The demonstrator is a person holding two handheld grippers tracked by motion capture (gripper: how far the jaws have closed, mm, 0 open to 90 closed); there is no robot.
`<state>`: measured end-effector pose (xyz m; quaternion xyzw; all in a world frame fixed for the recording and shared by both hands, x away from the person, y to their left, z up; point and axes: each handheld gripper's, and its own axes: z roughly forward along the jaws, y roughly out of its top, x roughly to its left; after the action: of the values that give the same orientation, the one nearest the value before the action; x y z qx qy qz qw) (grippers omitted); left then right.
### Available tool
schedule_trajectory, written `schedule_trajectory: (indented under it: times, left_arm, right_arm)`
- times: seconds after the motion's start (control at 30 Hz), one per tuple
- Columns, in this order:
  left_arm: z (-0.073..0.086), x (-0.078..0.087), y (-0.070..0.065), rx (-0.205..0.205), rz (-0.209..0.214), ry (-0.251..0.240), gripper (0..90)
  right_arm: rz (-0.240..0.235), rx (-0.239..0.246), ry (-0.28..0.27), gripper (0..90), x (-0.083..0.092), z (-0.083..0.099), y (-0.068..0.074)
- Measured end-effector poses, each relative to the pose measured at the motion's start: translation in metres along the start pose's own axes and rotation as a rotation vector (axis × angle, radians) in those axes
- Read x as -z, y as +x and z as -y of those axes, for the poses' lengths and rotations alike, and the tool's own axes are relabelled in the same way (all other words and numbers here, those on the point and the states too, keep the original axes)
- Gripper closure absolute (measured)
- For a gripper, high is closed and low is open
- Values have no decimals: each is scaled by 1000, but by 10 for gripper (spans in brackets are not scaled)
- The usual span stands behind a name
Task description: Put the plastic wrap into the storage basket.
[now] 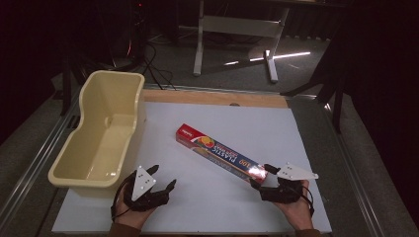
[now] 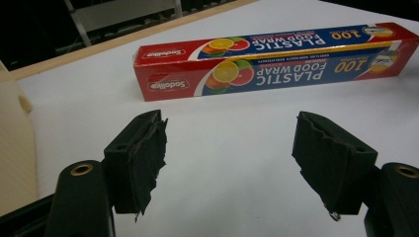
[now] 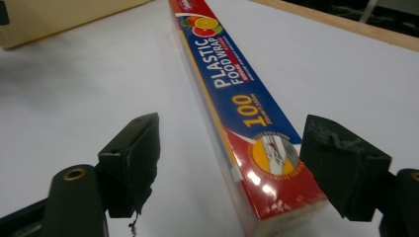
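Note:
A long red and blue box of plastic food wrap (image 1: 222, 152) lies slantwise on the white board (image 1: 207, 202), its near end at the lower right. My right gripper (image 1: 260, 175) stands open around that near end. In the right gripper view the box (image 3: 242, 98) runs away between the jaws, close to the right pad (image 3: 341, 163) and apart from the left one. My left gripper (image 1: 164, 176) is open with nothing in it, near the board's front left. From the left gripper view, the box (image 2: 267, 64) lies crosswise well beyond the jaws.
A cream plastic tub (image 1: 111, 79) stands along the board's left side, with nothing inside it. A wooden strip (image 1: 212, 97) borders the far edge of the board. Beyond it a grey table frame (image 1: 237, 27) stands on the dark floor.

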<state>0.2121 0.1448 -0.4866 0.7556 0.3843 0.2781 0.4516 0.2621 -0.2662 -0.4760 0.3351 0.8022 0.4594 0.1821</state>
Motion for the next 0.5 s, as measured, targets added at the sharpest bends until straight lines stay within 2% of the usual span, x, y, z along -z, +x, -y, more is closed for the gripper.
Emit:
schedule_trajectory:
  times: [0.37,0.5]
  left_arm:
    - [1,0,3,18,-18,2,245]
    - [1,1,4,28,-26,-15,245]
  right_arm:
    - [-28,42,40,155,-23,-26,0]
    - [-30,67,59,148,-31,-41,0]
